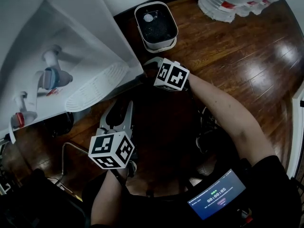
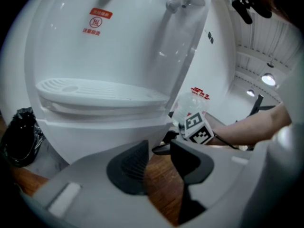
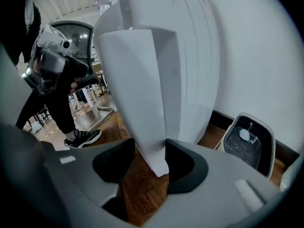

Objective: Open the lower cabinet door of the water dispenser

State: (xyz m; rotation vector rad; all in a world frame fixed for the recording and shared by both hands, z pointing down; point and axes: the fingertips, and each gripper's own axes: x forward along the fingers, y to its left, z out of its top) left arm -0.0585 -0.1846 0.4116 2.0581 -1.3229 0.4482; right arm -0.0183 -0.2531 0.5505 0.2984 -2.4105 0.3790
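**Door edge stood between your right jaws, left gripper empty**

Your left gripper [image 2: 156,163] pointed down and forward at the foot of the water dispenser [image 2: 118,56]. Its jaws were spread partway and nothing sat between them; only the wood floor [image 2: 159,184] showed in the gap. The drip tray [image 2: 99,91] lay above and just beyond its fingertips. A black bag [image 2: 21,137] sat low and well off to its left. Past its right finger you could see the marker cube [image 2: 197,129] of your other tool.

The lower cabinet door [image 3: 137,89] stood upright, its long axis running vertically. It was angled out from the white body, with its free edge pointing back toward your right gripper [image 3: 149,163] and its bottom corner hanging just above the floor.

Your right gripper's jaws were spread wide, and that corner edge stood between them. The door sat hard against the right-hand pad, and whether it touched there you could not tell. The left-hand pad [image 3: 114,167] stood clearly apart from the panel, so nothing was pinched. A white bin [image 3: 247,144] with a dark inside sat on the floor beyond and to the right of this gripper, against the wall.
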